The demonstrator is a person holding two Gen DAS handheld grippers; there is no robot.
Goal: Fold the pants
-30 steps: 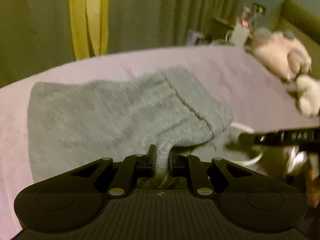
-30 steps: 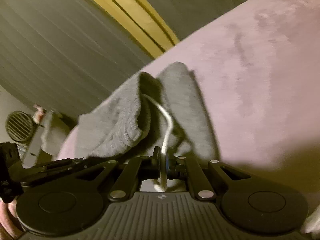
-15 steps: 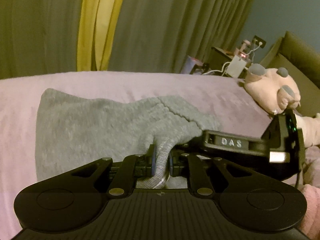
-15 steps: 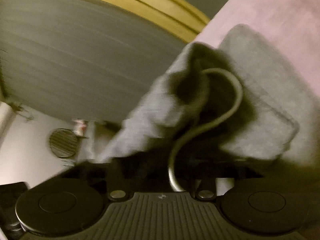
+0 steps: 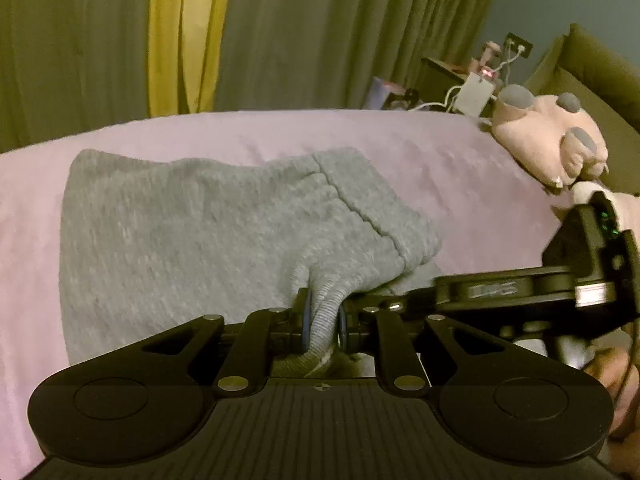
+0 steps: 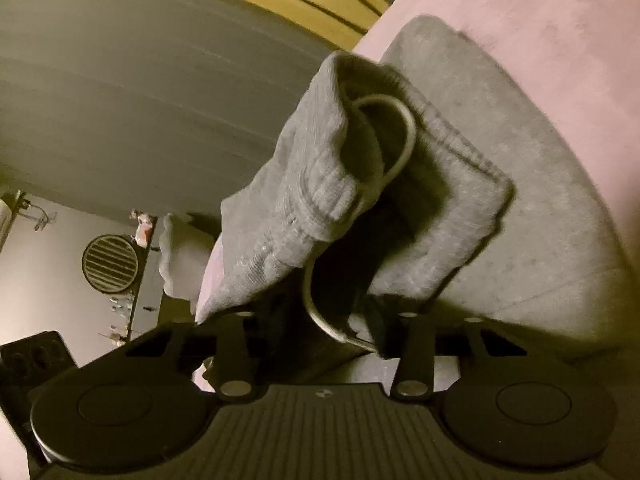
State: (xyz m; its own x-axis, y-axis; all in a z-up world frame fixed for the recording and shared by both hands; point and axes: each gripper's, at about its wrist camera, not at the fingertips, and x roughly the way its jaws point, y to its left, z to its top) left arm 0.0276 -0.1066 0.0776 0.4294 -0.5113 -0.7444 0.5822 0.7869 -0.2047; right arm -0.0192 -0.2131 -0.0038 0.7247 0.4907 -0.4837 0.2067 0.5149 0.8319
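Drawstring (image 6: 400, 148) loops from pants (image 6: 520, 200) only in right-wrist view.

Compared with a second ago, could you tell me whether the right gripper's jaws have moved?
Yes. The right gripper jaws have spread outward from its centre mark, releasing the drawstring, which now loops loose between them.

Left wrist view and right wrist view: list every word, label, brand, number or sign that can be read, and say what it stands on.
Raised lettering on the side of the right gripper, seen in the left wrist view: a few characters, too blurred to read.
White tag hanging by the bedside clutter: no legible text.
Gray pants: no print or label visible.
Right wrist view: no text anywhere.
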